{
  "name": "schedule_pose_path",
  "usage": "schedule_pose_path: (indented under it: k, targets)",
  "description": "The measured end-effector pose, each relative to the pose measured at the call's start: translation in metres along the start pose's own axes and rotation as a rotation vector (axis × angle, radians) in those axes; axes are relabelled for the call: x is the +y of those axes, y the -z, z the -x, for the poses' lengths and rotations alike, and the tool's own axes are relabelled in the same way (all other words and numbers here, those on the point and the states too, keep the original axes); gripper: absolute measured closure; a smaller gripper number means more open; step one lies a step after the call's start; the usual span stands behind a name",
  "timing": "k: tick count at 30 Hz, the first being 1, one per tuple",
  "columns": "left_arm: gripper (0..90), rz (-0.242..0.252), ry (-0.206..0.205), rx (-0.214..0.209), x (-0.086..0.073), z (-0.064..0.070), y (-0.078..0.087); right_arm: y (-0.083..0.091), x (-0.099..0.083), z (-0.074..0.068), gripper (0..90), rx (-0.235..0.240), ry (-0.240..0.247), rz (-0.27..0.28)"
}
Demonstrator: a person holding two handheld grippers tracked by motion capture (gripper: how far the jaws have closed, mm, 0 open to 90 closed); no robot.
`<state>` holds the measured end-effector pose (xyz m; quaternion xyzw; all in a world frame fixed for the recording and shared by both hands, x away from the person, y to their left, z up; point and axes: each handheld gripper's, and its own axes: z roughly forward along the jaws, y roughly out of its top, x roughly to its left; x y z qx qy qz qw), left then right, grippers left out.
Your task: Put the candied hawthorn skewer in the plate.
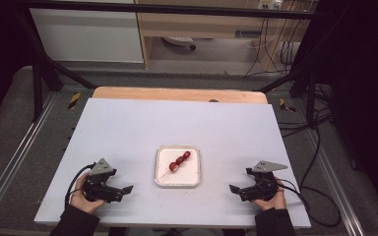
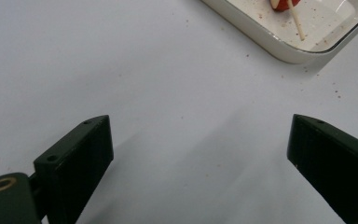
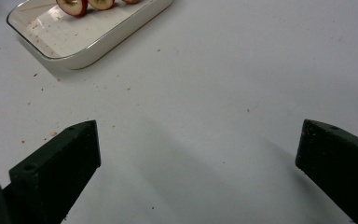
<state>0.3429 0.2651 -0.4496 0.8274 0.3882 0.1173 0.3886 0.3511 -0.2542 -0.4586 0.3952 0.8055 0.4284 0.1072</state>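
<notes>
Down on the desk (image 1: pixel 128 128), a white square tray (image 1: pixel 177 180) sits near the middle of the pale surface, and on it lies a skewer of red fruit slices (image 1: pixel 179 160), its thin stick pointing toward the tray's near left corner. Both tools rest on the desk at the person's side, well apart from the tray and on either side of it. The left hand-held gripper (image 1: pixel 123 190) is held in the person's left hand (image 1: pixel 81 196), its jaws spread wide with nothing between them; from its own view the tray's corner (image 2: pixel 303 53) lies ahead and to the right, with the stick's end (image 2: pixel 296 23) on the tray floor. The right hand-held gripper (image 1: pixel 236 189), held in the right hand (image 1: pixel 271 200), is likewise spread and empty; in its view the tray (image 3: pixel 74 58) lies ahead to the left, fruit slices (image 3: pixel 72 6) at its far edge. Small brown crumbs speckle the desk around the tray.
</notes>
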Motion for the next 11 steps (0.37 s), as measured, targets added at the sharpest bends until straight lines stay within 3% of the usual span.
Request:
schedule_pose_path:
  k: [4, 11]
  targets:
    - [7.5, 0.009, 0.021, -0.002, -0.0099, -0.0068, 0.0030, 0.0004, -0.0004, -0.0005, 0.5, -0.013, 0.000, -0.019]
    - [7.6, 0.020, 0.010, 0.000, -0.0120, -0.0097, 0.0040, -0.0004, -0.0008, -0.0008, 0.5, -0.010, 0.003, -0.034]
